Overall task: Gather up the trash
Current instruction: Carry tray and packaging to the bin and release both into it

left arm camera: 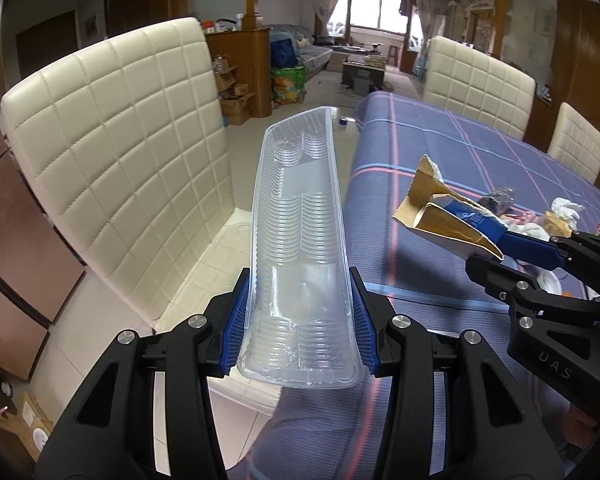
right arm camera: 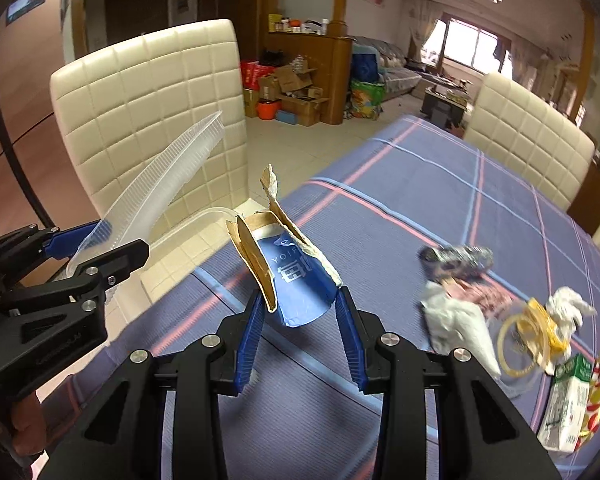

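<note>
Trash: left gripper point(left arm camera: 298, 316) clamps clear tray point(left arm camera: 298, 240); right gripper point(right arm camera: 300, 332) clamps torn carton point(right arm camera: 296, 276).

Both wrist views look down across the table point(left arm camera: 440, 168), sharing it.

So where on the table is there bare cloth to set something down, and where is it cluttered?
Bare cloth runs from the near edge under the tongs to the far chair. Crowded only at the right: wrapper, tissue, tape rings, carton.
</note>
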Demonstrator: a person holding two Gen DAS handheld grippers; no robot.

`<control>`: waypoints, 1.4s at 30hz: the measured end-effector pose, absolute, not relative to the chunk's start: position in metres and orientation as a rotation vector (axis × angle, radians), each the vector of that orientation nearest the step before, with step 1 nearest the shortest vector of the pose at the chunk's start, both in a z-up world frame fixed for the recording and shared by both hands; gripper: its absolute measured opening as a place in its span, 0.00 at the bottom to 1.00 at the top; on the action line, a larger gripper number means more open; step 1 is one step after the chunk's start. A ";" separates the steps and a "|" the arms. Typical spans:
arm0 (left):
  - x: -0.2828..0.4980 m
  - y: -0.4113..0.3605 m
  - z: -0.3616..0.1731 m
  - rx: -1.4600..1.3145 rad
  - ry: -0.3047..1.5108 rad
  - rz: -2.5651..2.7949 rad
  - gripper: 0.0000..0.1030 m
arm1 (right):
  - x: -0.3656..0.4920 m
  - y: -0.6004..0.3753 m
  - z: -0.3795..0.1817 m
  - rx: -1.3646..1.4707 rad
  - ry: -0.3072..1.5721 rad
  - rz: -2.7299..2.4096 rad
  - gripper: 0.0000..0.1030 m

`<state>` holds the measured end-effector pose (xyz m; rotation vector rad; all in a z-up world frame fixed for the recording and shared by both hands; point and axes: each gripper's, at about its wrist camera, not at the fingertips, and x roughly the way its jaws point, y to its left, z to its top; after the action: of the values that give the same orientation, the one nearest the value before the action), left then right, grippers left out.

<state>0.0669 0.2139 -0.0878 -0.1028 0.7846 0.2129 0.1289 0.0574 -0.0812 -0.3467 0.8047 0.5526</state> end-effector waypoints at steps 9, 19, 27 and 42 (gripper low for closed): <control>0.068 0.253 -0.093 -0.088 0.788 0.348 0.47 | 0.139 0.096 -0.086 -0.395 0.795 0.593 0.35; 0.069 0.280 -0.094 -0.152 0.773 0.373 0.97 | 0.153 0.109 -0.086 -0.396 0.793 0.589 0.35; 0.064 0.284 -0.099 -0.176 0.787 0.393 0.97 | 0.153 0.115 -0.096 -0.412 0.822 0.602 0.35; 0.059 0.287 -0.099 -0.199 0.782 0.409 0.97 | 0.148 0.143 -0.104 -0.450 0.842 0.672 0.40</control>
<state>0.0593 0.2875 -0.0995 -0.1994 0.7824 0.4087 0.1479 0.1427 -0.1042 -0.4504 0.8421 0.6716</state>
